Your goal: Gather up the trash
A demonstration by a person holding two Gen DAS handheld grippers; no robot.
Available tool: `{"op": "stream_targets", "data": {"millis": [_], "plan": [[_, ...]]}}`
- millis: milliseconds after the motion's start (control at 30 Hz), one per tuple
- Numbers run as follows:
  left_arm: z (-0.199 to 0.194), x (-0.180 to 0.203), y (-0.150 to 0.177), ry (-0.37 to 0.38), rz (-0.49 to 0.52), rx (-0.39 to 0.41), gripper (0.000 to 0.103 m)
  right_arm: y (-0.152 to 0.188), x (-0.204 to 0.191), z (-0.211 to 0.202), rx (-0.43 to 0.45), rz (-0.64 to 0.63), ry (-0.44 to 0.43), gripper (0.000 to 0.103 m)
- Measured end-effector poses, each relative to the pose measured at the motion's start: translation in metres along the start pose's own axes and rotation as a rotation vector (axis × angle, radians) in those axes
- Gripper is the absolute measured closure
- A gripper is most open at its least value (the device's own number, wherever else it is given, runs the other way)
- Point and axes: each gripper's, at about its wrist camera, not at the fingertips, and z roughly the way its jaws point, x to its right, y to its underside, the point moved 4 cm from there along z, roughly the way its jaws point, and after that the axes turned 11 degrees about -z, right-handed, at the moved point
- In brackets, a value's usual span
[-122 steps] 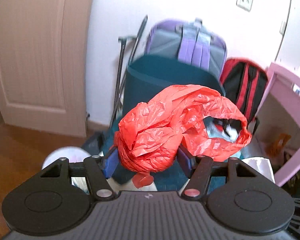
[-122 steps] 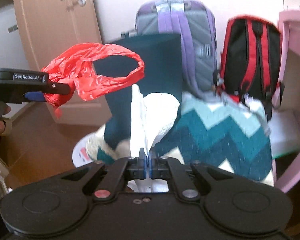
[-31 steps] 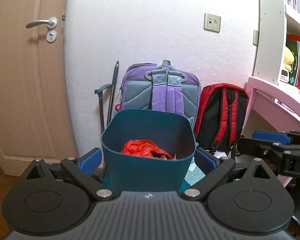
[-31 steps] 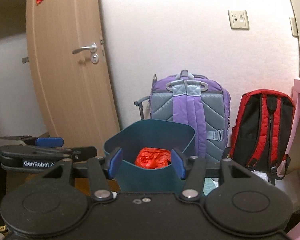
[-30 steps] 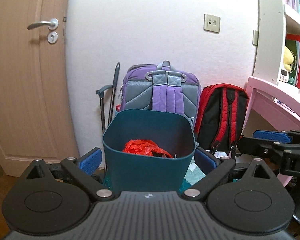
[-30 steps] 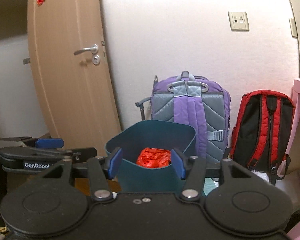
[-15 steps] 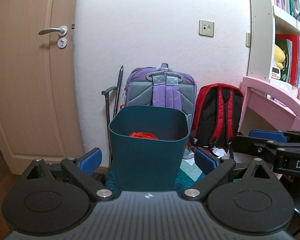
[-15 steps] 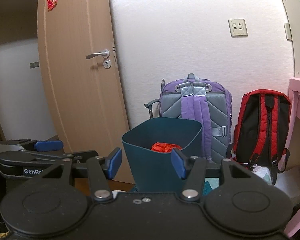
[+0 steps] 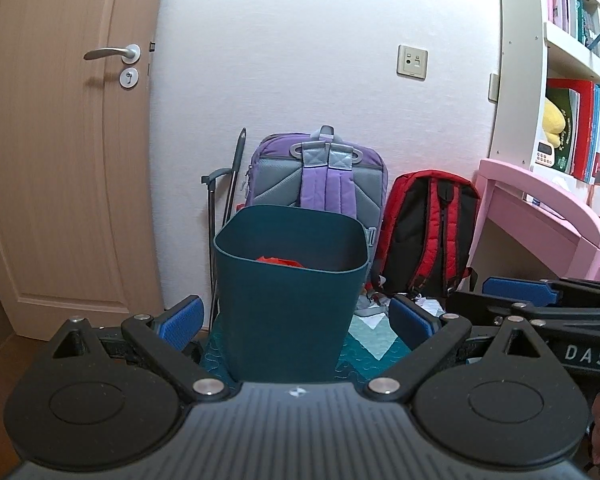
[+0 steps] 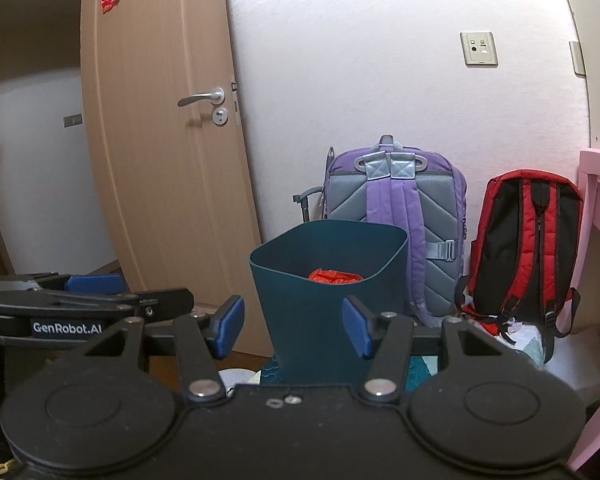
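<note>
— Red plastic bag (image 9: 279, 261) down inside the teal trash bin (image 9: 288, 300), centre of frame, only a crumpled top showing over the near rim.

— Confirmed from the right wrist view too: red plastic bag (image 10: 334, 275) low in the teal trash bin (image 10: 324, 312). Left tongs (image 9: 296, 316) spread wide, empty, blue pads either side of the bin. Right tongs (image 10: 293, 330) also parted and holding nothing.

— Anything left to gather?

— Looks like white scraps of paper (image 9: 422, 302) on the floor at the foot of the red backpack (image 9: 426, 232), lower right of centre. Too small to say exactly what.

— Risks?

— Reaching low past the bin could clip its rim and tip it, spilling the bag. Backpack straps hanging near the scraps, easy to pinch by mistake. Thin scraps flat on the teal patterned mat (image 9: 374, 340) likely to slip out between the pads.

— And the purple backpack (image 9: 320, 176)?

— Leaning on the wall right behind the bin; a shove on the bin would probably push into it.
</note>
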Motion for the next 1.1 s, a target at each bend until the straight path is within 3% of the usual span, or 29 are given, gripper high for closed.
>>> {"op": "stream_targets", "data": {"millis": [1100], "plan": [[0.0028,0.0008,0.0028,0.004,-0.021,-0.015,0.004,-0.0010,0.0007,-0.0002,-0.001,0.000,-0.004,0.048]]}}
